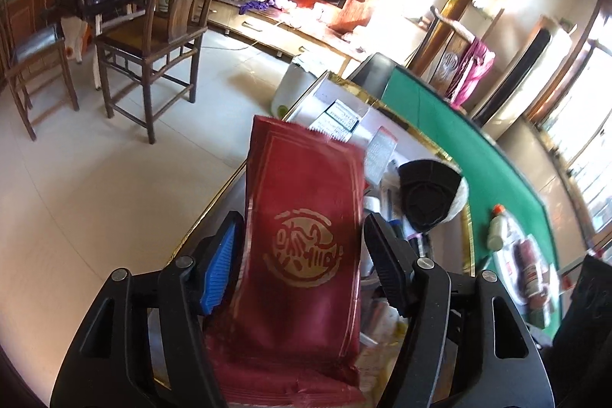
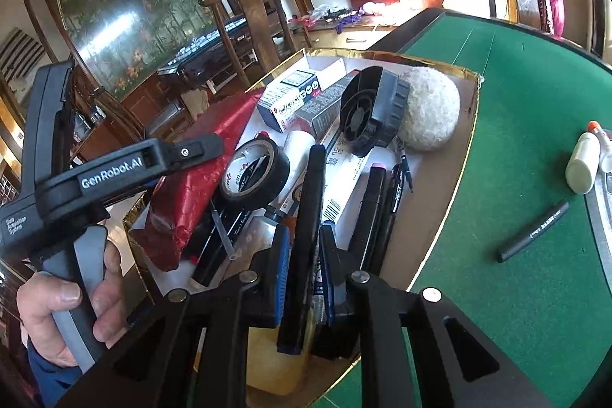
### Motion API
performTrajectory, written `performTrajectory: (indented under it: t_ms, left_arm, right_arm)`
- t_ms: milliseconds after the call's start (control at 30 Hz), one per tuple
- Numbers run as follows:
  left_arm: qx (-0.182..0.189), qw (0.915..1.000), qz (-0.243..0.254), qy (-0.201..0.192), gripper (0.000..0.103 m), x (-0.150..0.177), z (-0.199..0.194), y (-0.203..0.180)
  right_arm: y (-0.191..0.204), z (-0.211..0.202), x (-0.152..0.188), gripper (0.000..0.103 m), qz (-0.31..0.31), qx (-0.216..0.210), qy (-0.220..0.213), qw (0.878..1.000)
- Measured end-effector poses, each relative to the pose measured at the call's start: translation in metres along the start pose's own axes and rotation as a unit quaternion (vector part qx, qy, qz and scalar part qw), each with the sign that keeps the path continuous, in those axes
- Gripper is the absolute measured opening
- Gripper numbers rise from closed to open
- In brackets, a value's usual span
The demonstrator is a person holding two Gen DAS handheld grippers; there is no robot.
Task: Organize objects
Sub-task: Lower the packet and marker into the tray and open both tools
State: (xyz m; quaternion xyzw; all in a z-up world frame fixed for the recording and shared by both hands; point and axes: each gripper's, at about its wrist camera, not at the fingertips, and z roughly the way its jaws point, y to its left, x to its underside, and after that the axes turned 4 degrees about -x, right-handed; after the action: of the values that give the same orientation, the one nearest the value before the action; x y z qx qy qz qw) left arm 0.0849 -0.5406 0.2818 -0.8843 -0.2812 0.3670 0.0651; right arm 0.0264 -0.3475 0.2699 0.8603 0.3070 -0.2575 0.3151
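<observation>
Tape roll [image 2: 255, 174] lies in the tray [image 2: 472, 125], left of the fan [image 2: 369, 109].

Box [image 2: 468, 125] crammed – tape roll [image 2: 255, 174], fan [image 2: 369, 109], pens block entry – green felt [image 2: 516, 102] lies open

Dark red crinkled foil pouch [image 1: 306, 255] with matt gold printed emblem, faintly glossy; black glossy roll of plastic tape [image 2: 255, 174]; off-white woolly ball [image 2: 430, 109], coarse and fibrous; black matt plastic fan housing [image 2: 369, 109]; slim black matt plastic marker [image 2: 533, 231]. Shallow cardboard tray with shiny gold foil rim [image 2: 464, 155], standing on green felt tabletop [image 2: 516, 102], matt and napped. Left gripper [image 1: 302, 255]: matt black plastic, ribbed blue rubbery pad [image 1: 218, 266], bright metal pivot pins; brown polished wooden chair [image 1: 153, 37], pale glossy floor tiles [image 1: 95, 197].
</observation>
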Motion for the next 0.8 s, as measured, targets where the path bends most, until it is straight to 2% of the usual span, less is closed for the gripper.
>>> performTrajectory:
  t_ms: [133, 333, 400, 500, 600, 800]
  left_arm:
    - [0.011, 0.9998, -0.004, -0.018, 0.066, 0.000, -0.019, -0.006]
    - [0.032, 0.9981, 0.030, -0.044, 0.066, 0.008, -0.051, -0.041]
    - [0.043, 0.9969, 0.049, -0.043, 0.066, 0.015, -0.057, -0.059]
    - [0.053, 0.9946, 0.084, -0.033, 0.066, 0.029, -0.058, -0.089]
    - [0.065, 0.9901, 0.125, -0.007, 0.066, 0.049, -0.049, -0.124]
    - [0.079, 0.9730, 0.211, 0.050, 0.066, 0.084, -0.020, -0.195]
  right_arm:
    - [-0.004, -0.017, 0.005, 0.014, 0.009, -0.013, -0.015, 1.000]
    - [-0.029, -0.059, 0.019, 0.015, 0.021, -0.008, -0.034, 0.999]
    - [-0.042, -0.076, 0.026, 0.021, 0.024, -0.001, -0.040, 0.999]
    - [-0.066, -0.106, 0.035, 0.028, 0.035, 0.014, -0.056, 0.998]
    - [-0.092, -0.139, 0.047, 0.030, 0.042, 0.032, -0.071, 0.996]
    - [-0.150, -0.212, 0.074, 0.032, 0.056, 0.092, -0.115, 0.987]
